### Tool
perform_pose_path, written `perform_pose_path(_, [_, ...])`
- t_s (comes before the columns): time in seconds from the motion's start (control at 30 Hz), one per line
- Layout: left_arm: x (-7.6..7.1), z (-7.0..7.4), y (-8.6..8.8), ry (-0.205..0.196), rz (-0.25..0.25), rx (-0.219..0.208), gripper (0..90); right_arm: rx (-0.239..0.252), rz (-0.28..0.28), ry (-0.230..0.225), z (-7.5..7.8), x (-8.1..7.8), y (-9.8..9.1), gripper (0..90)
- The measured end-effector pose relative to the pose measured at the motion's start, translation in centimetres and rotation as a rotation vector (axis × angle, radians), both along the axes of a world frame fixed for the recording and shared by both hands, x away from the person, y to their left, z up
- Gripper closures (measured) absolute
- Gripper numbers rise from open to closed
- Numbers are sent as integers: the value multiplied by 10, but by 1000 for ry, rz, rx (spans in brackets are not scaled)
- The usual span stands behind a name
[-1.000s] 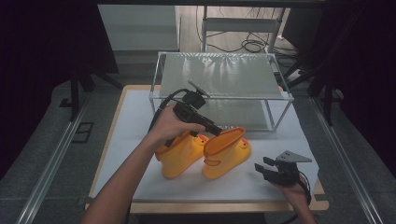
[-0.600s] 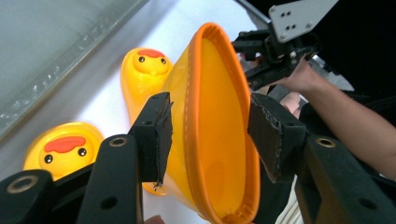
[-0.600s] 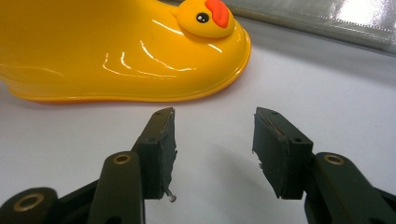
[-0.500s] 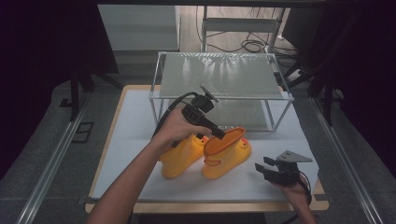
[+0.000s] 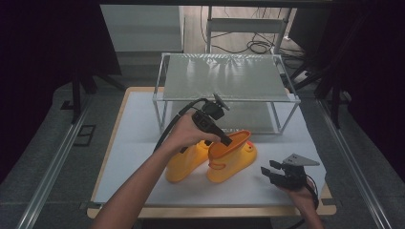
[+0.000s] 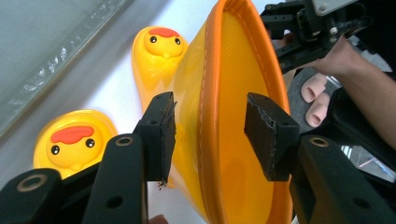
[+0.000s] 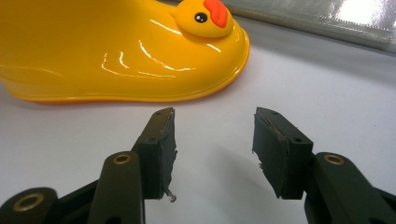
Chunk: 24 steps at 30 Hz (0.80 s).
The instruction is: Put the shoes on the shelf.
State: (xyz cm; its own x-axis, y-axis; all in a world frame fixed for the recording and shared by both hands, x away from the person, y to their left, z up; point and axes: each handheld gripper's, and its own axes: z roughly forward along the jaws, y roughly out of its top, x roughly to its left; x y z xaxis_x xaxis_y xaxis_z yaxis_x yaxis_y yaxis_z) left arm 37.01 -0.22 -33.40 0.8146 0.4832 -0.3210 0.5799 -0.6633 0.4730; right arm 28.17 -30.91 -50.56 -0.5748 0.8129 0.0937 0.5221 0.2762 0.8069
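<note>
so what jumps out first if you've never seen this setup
The pair of bright yellow duck-faced rain boots near the front of the white table grabs the eye at once. The left gripper straddles one boot's orange rim with its jaws open, while the right gripper waits open near the table's front right corner. Behind stands a wire-framed shelf.

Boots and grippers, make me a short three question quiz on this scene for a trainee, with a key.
1. True or false: the left gripper has its jaws open astride the rim of a boot.
2. The right gripper is: A) shut on a boot, B) open above the bare table, C) inside the rack.
3. Fill in: each boot toe bears a ___ face.

Key: 1 true. 2 B. 3 duck. In the high view the left gripper sits at the right boot top, beside the other boot, before the rack.
</note>
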Motion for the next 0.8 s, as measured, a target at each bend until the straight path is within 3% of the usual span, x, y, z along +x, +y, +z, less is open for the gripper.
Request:
perform_pose_path(0.13, [0, -7, -3, -7, -5, 53, 544, 3, -1, -2, 0, 0, 0, 483])
perform_pose_path(0.23, [0, -10, -5, -7, -5, 61, 558, 5, -3, -1, 0, 0, 0, 483])
perform_pose_path(0.37, [-1, -13, -7, -19, -5, 73, 651, 2, -3, -1, 0, 0, 0, 483])
perform_pose_path(0.4, [-1, -13, -6, -18, -2, 74, 704, 2, -3, 0, 0, 0, -1, 483])
perform_pose_path(0.63, [-2, -14, -6, -9, 18, 62, 852, -1, -8, 5, -1, 1, -1, 483])
perform_pose_path(0.8, [-2, -12, -4, -12, 37, 32, 857, 5, -15, 0, 0, 0, -2, 485])
